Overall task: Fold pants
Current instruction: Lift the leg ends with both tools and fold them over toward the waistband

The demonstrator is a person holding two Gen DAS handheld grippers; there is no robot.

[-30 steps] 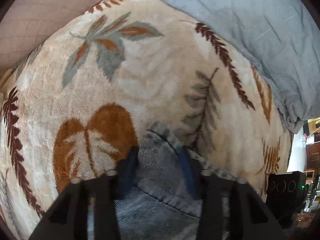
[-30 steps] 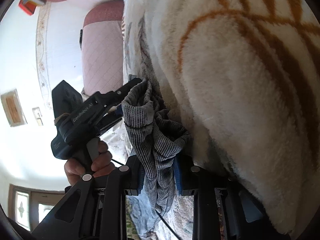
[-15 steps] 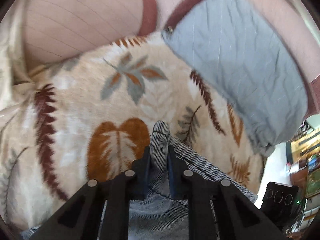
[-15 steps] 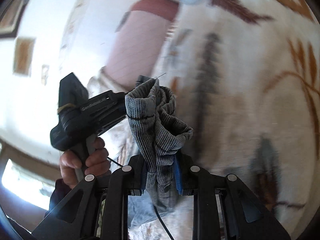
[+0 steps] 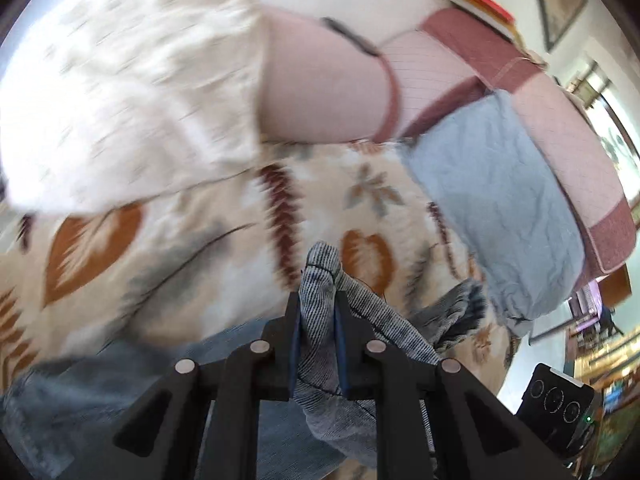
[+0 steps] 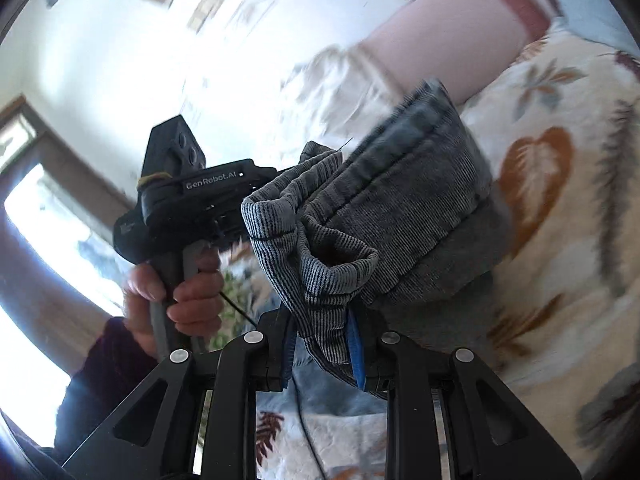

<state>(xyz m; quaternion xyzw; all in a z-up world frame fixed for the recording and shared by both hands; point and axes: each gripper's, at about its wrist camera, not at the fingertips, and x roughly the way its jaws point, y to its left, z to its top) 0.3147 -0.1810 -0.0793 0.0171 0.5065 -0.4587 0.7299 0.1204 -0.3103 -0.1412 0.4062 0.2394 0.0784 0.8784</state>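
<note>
The pants (image 5: 320, 280) are grey-blue ribbed denim, lifted above a cream leaf-print blanket (image 5: 160, 248). My left gripper (image 5: 318, 312) is shut on a bunched edge of the pants, and the fabric trails down and right from it. In the right wrist view my right gripper (image 6: 322, 344) is shut on another bunched edge of the pants (image 6: 380, 208), which hang in a fold between the two grippers. The left gripper's body (image 6: 188, 200) shows there at left, held by a hand (image 6: 176, 292) close beside the fabric.
A pink and maroon sofa back (image 5: 328, 92) rises behind the blanket. A light blue cushion (image 5: 500, 208) lies at right. A cream cloth (image 5: 120, 100) drapes at left. The other gripper's body (image 5: 556, 404) shows at bottom right. A window (image 6: 40, 220) is at left.
Both grippers have lifted the pants up off the blanket and tilted upward, so the sofa back and wall have come into view. The left gripper closed on the fabric a second ago.
</note>
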